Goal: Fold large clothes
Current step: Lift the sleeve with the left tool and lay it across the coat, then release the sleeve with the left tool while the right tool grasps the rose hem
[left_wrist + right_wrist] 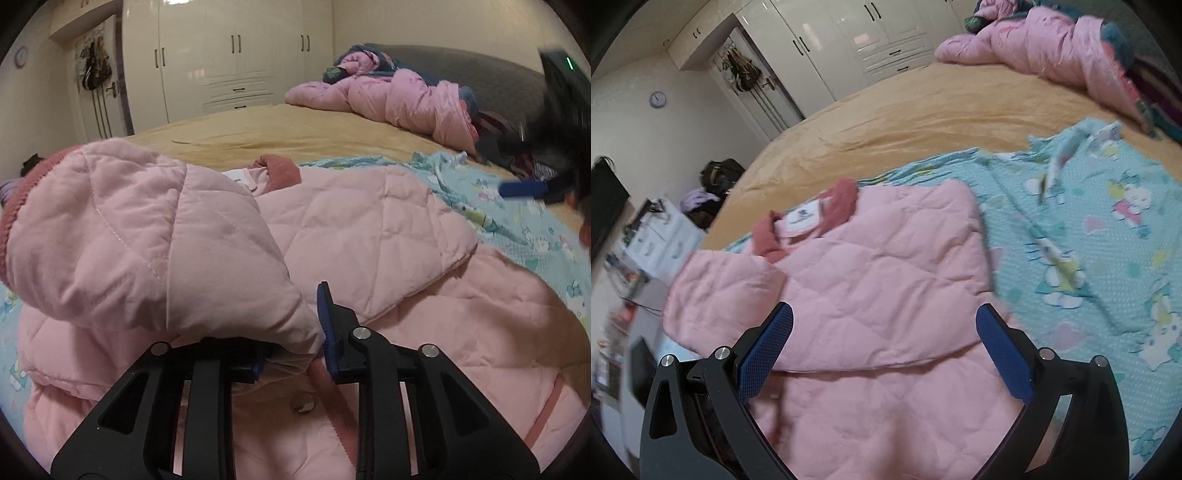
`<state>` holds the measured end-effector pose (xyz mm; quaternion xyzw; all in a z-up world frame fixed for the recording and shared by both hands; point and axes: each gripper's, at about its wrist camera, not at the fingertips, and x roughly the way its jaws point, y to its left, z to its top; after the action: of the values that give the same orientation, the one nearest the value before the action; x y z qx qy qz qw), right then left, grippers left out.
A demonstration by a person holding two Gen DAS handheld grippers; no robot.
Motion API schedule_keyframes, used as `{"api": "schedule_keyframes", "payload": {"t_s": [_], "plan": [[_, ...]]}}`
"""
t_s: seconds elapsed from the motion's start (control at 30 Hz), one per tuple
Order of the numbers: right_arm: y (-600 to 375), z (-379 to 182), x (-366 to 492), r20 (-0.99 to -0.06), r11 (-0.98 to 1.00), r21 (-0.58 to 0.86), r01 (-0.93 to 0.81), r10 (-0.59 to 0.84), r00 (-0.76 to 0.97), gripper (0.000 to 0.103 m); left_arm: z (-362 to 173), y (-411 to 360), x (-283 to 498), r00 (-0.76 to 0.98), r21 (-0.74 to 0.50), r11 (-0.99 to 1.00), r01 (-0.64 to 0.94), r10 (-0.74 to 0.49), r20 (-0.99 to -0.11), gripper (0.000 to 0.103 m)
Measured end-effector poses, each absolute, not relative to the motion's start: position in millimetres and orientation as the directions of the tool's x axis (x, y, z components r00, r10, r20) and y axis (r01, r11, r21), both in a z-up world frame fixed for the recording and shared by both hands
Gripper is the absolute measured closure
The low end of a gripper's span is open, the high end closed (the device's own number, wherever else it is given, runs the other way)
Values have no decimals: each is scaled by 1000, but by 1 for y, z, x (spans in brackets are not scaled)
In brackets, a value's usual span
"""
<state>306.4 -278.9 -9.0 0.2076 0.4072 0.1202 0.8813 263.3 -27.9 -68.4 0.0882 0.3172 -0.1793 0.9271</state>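
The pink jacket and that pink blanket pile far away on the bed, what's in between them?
In both views, only bare tan bedsheet lies between the pink quilted jacket and the pink comforter pile.

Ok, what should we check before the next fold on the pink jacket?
1. Sleeve lies folded across the jacket: ok.
2. Left gripper gripping the sleeve end: cannot tell; cloth sits between its jaws.
3. Right gripper open, holding nothing: ok.
4. Jacket rests on the teal sheet, apart from the pink quilt: ok.
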Motion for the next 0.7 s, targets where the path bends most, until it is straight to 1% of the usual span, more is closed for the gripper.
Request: {"api": "schedule_keyframes", "payload": {"t_s": [0.1, 0.2, 0.27, 0.37, 0.43, 0.5, 0.63, 0.67, 0.7], "plan": [[-251, 23, 326, -660, 890, 440, -123, 413, 628, 4, -72, -34, 261, 738, 88, 915, 394, -258, -624, 85], [-196, 59, 348, -660, 858, 428, -283, 511, 552, 4, -73, -38, 261, 738, 107, 912, 396, -246, -628, 85], [-146, 76, 360, -701, 846, 370, -384, 525, 482, 4, -74, -41, 262, 737, 118, 910, 397, -240, -632, 84], [-80, 78, 375, -781, 834, 298, -465, 493, 383, 4, -75, -43, 262, 737, 127, 908, 399, -235, -634, 84], [-47, 73, 382, -821, 823, 294, -486, 477, 313, 4, -75, -45, 262, 738, 132, 907, 399, -232, -634, 83], [-28, 69, 387, -844, 830, 282, -481, 453, 288, 4, -74, -44, 262, 738, 130, 907, 400, -235, -633, 83], [-6, 55, 395, -891, 860, 209, -465, 364, 273, 5, -74, -45, 262, 738, 128, 907, 400, -237, -632, 83], [-5, 50, 397, -900, 868, 184, -461, 337, 275, 8, -74, -44, 263, 737, 127, 908, 400, -237, -633, 83], [-6, 46, 400, -908, 873, 168, -457, 318, 274, 22, -74, -45, 262, 737, 127, 908, 400, -236, -633, 83]]}}
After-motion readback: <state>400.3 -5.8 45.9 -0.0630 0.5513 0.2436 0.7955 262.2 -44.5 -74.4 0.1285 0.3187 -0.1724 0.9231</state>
